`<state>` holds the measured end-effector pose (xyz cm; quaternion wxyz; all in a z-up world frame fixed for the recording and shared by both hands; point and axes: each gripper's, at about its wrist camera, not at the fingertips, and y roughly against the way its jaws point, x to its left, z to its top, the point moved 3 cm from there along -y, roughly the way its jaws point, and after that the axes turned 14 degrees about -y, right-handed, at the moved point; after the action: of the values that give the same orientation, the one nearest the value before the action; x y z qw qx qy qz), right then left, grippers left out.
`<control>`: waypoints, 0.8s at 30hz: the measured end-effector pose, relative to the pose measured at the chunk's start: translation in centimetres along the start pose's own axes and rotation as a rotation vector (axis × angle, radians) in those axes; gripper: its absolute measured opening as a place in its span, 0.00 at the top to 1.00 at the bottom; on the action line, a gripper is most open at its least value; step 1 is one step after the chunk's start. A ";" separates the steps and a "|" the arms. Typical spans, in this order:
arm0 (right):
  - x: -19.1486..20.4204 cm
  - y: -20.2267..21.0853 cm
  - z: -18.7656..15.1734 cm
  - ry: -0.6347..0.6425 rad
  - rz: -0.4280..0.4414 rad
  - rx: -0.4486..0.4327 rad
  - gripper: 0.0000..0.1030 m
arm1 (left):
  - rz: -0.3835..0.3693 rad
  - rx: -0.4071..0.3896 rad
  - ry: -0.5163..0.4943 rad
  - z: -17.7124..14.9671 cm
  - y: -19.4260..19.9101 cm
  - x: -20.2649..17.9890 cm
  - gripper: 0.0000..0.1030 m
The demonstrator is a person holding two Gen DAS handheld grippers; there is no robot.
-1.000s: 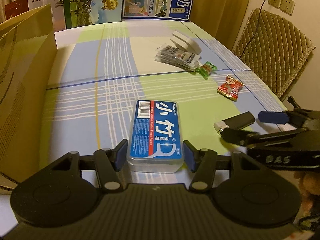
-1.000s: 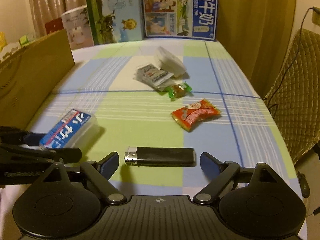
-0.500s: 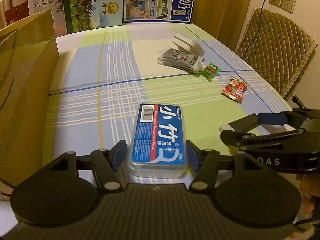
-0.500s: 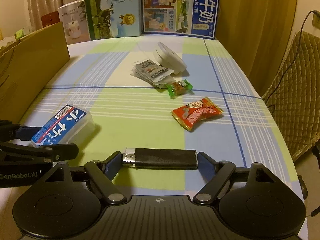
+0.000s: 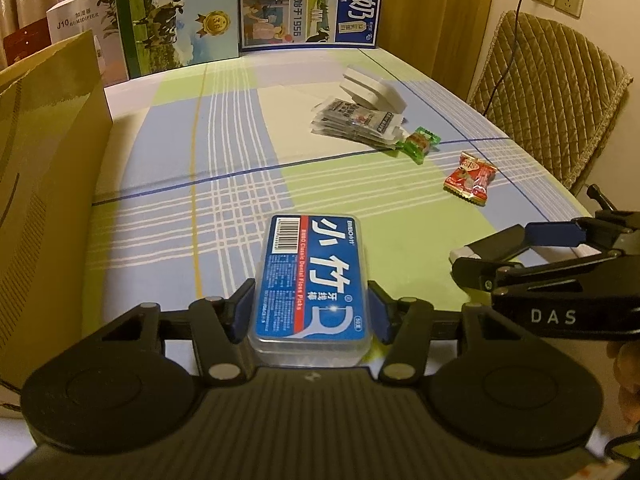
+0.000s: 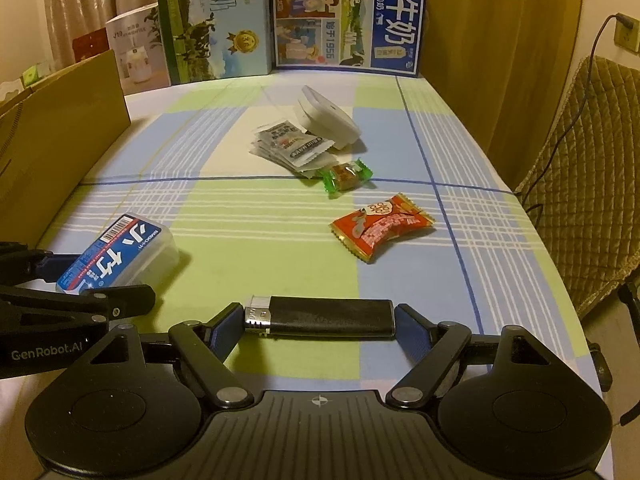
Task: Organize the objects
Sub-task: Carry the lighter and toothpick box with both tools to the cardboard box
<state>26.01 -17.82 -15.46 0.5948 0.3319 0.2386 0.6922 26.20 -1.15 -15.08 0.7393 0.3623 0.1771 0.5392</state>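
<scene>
A clear floss pick box [image 5: 316, 276] with a blue label lies on the checked tablecloth [image 5: 224, 152], lengthways between my left gripper's [image 5: 311, 312] blue pads. The jaws are closing and both pads touch the box's long sides. The same box [image 6: 120, 252] appears at the left of the right wrist view, inside the left gripper [image 6: 92, 280]. A black lighter [image 6: 332, 314] with a silver head lies crosswise in my right gripper [image 6: 318, 320], a pad against each end. In the left wrist view the right gripper [image 5: 492, 256] is at the right, and only the lighter's [image 5: 460, 254] silver tip shows.
A tall brown cardboard wall [image 5: 40, 160] runs along the left side. Milk cartons [image 5: 308, 0] stand at the back. Mid-table lie a white case [image 5: 372, 88], stacked sachets [image 5: 356, 120], a green candy [image 5: 418, 144] and a red candy [image 5: 470, 178]. A quilted chair [image 5: 552, 92] stands right.
The left pads have drawn in against the floss pick box. The right pads, wide of the lighter a second ago, now sit against its two ends.
</scene>
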 end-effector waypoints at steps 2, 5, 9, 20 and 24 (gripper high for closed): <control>0.0 0.0 0.0 -0.002 -0.003 0.001 0.24 | 0.000 0.000 -0.003 0.0 0.0 0.0 0.50; -0.1 0.0 0.0 -0.002 -0.003 -0.001 0.24 | -0.004 0.000 -0.004 0.0 0.1 -0.1 0.50; -0.3 0.1 0.1 -0.017 -0.005 -0.001 0.24 | -0.009 0.005 0.002 0.0 0.2 -0.1 0.50; -0.1 1.3 -0.2 -0.022 -0.016 -0.010 0.24 | -0.012 0.001 0.004 -0.2 0.9 -0.4 0.50; -0.1 2.1 -0.3 -0.028 -0.020 -0.016 0.24 | -0.012 -0.010 -0.007 -0.3 1.8 -0.6 0.50</control>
<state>24.45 -18.27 -14.16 0.6075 0.3344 0.2281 0.6835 24.58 -1.35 -14.00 0.7450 0.3595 0.1737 0.5344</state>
